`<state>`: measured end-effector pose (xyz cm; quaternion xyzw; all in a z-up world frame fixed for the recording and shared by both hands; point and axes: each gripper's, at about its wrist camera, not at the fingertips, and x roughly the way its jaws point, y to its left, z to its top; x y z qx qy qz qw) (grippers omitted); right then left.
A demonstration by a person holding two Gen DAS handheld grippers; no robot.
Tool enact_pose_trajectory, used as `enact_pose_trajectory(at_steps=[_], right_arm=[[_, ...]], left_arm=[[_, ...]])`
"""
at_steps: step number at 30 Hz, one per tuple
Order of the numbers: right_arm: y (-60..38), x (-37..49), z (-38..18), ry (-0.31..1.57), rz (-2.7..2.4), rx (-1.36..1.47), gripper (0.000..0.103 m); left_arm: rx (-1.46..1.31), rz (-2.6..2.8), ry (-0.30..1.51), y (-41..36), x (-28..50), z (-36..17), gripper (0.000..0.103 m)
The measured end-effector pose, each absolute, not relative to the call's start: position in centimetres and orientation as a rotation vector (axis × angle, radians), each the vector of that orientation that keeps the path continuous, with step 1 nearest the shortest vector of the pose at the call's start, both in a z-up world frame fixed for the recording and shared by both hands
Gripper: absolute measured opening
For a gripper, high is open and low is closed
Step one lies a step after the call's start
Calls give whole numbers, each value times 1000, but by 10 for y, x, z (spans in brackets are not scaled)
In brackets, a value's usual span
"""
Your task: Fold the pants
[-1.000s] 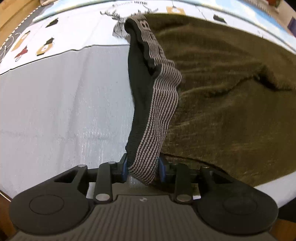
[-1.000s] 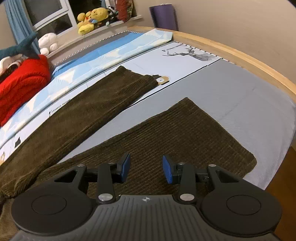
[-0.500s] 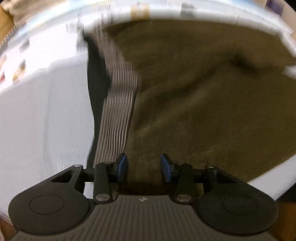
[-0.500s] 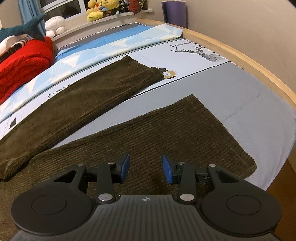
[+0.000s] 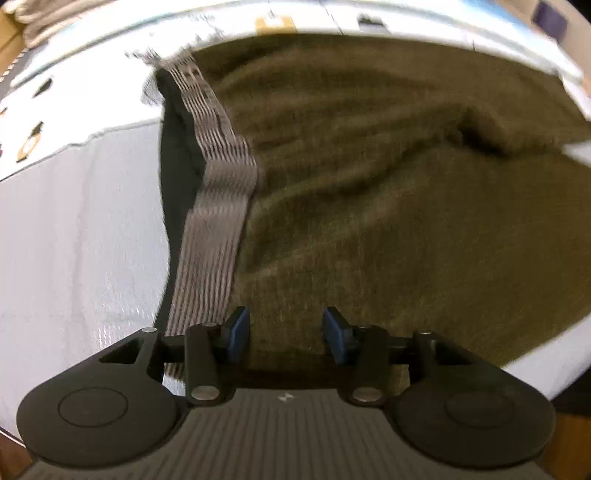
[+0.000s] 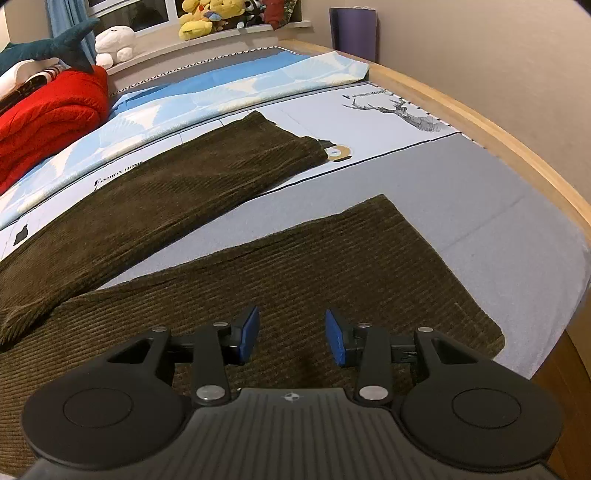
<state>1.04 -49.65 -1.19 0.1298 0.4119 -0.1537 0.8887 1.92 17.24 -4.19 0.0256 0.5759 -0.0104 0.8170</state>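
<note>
Left gripper: my left gripper [image 5: 286, 334] has its jaws spread apart with nothing between the blue pads [image 5: 236, 328]; it hangs just above the top of the corduroy pants [image 5: 388, 192].
Waistband: the striped elastic waistband [image 5: 218, 225] runs away from my left finger, ahead and slightly to the left, with the dark lining [image 5: 177, 166] turned out beside it. This view is blurred.
Right gripper: my right gripper [image 6: 291, 334] is likewise released, pads wide, poised over the near pant leg [image 6: 295, 266].
Pant legs: from my right gripper, the near leg lies flat directly below and ahead, its hem off to the right; the far leg [image 6: 166, 188] stretches ahead and to the left, well apart at the hems, a strip of grey sheet [image 6: 461, 192] between them.
Bed: the pants are spread on the bed, with a wooden frame [image 6: 480, 122] curving round to my right.
Background: a red blanket [image 6: 48, 114] far left, plush toys [image 6: 207, 18] on the sill ahead.
</note>
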Motion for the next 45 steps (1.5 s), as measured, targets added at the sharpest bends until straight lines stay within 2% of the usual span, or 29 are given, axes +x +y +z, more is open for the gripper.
enact_pose_trajectory(at_steps=[6, 8, 10, 13, 31, 35, 40, 45], right_arm=[[-491, 13, -10, 845, -310, 237, 42], [-489, 14, -9, 840, -311, 231, 42], [-488, 15, -8, 828, -313, 224, 42], [-485, 16, -4, 801, -314, 222, 42], [-450, 39, 23, 573, -250, 138, 42], [-435, 52, 23, 596, -237, 90, 51], [-418, 66, 24, 593, -174, 50, 57], [-407, 77, 23, 613, -123, 26, 58]], left_arm=[[-16, 16, 1122, 184, 16, -24, 51], [-8, 28, 1092, 184, 15, -22, 61], [11, 39, 1042, 181, 17, -18, 65], [-3, 77, 977, 180, 17, -10, 83], [-52, 226, 756, 175, 48, 15, 84], [-20, 223, 713, 168, 64, 19, 84], [19, 219, 685, 154, 95, 9, 84], [41, 194, 665, 145, 134, -5, 84]])
